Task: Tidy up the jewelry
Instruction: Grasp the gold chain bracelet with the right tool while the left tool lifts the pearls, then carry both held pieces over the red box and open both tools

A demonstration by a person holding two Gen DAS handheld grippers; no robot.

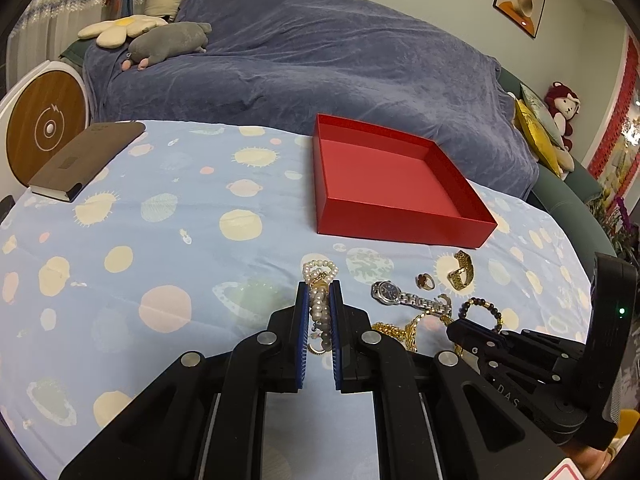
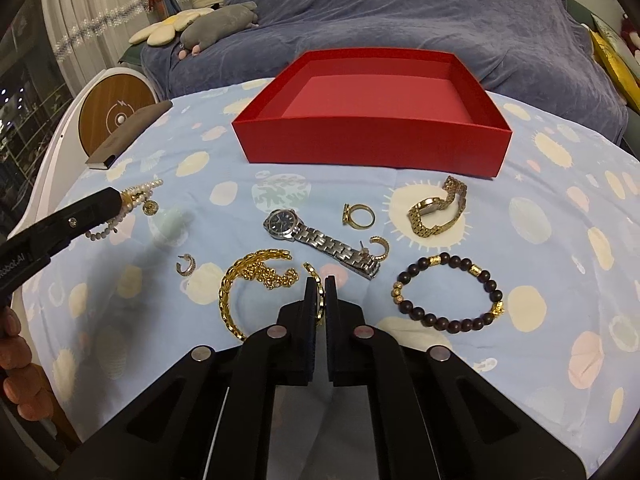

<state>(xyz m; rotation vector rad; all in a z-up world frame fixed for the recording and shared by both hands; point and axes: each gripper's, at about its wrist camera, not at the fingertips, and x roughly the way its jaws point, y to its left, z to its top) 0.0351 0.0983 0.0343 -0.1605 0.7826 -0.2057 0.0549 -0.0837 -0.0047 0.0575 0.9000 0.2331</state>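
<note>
My left gripper (image 1: 319, 286) is shut on a pearl bracelet (image 1: 319, 308) with gold beads, just above the cloth; it also shows in the right wrist view (image 2: 138, 196). My right gripper (image 2: 319, 280) is shut on a gold chain bracelet (image 2: 240, 280) lying on the cloth. An open red box (image 1: 384, 184) stands behind, empty; it shows in the right wrist view too (image 2: 372, 140). A silver watch (image 2: 320, 240), gold watch (image 2: 438, 208), gold ring (image 2: 359, 215), dark bead bracelet (image 2: 448, 292) and two hoop earrings (image 2: 186, 266) lie between.
The table has a light blue cloth with planet prints (image 1: 160, 240). A brown notebook (image 1: 86, 160) lies at its far left corner. A blue-covered sofa (image 1: 320, 60) with plush toys stands behind the table. A round wooden-faced device (image 1: 44, 132) stands at the left.
</note>
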